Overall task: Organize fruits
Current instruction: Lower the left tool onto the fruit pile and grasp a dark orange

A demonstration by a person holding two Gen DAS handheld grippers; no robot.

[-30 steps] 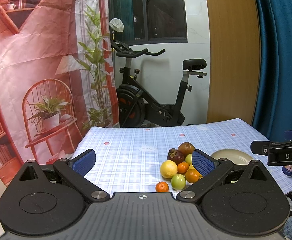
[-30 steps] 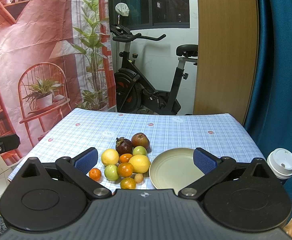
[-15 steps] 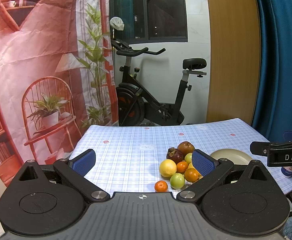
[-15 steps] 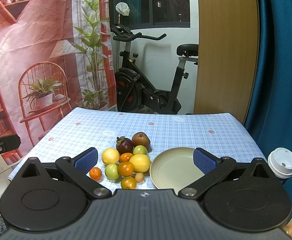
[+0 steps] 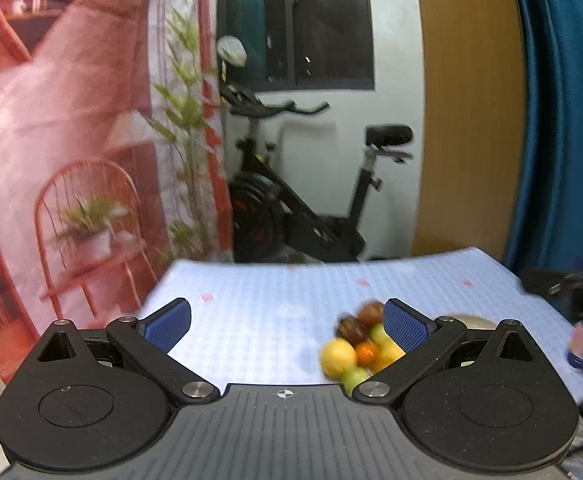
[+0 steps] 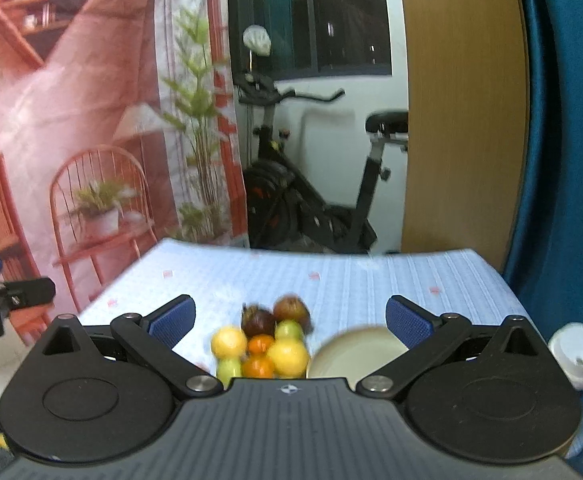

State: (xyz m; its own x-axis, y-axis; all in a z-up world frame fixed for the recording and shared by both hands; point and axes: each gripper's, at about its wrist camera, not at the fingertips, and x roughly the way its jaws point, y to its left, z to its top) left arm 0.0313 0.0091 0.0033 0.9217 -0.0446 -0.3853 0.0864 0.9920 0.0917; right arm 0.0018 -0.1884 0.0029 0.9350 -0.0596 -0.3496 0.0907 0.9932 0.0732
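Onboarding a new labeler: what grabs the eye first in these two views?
The bright pile of fruit heaped on the blue checked tablecloth, just left of an empty beige plate. Behind the table, a black exercise bike stands by the window. Both the right tool and left tool are open, holding nothing.

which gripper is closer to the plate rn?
Right. The right gripper has the plate just ahead, by its right finger. The left gripper sits further left, the fruit pile between it and the plate.

Both wrist cameras look forward, low over the table [image 5: 275,312], sharing the fruit pile [image 6: 265,340].
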